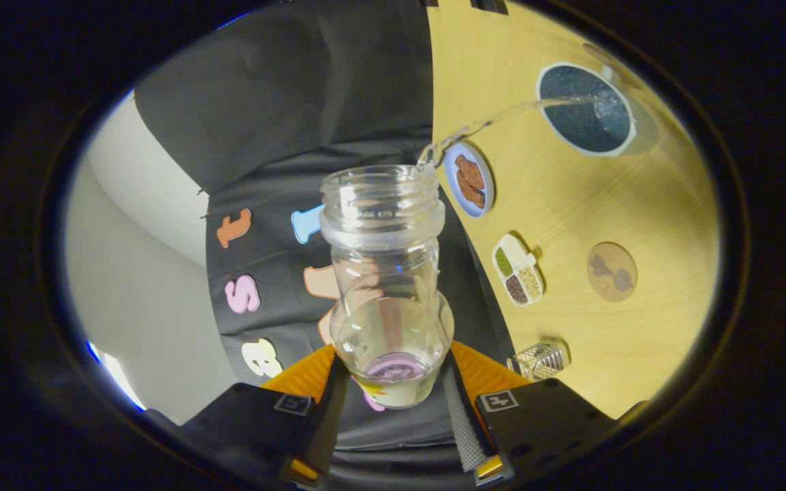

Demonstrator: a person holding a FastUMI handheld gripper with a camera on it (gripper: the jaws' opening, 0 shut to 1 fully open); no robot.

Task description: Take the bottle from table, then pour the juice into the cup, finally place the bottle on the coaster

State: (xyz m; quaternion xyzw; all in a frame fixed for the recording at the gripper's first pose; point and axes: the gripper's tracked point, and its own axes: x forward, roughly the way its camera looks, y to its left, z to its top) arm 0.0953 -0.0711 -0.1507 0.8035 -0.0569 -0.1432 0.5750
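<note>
The gripper clamps the bottle between both fingers (tipped over sideways). A thin stream of juice arcs from its mouth into the cup near the table's far edge.

Not much to read from where I'm driving this. The bottle has a tiny line of printed code on its neck ring, just under the threads, and it's too small for me to make out for sure. There's a scrap of colourful label down at its base, but I can't read it. The gripper has its fingers clamped on that base from both sides. Each finger block carries a square marker tag, pattern only, no words.
</note>
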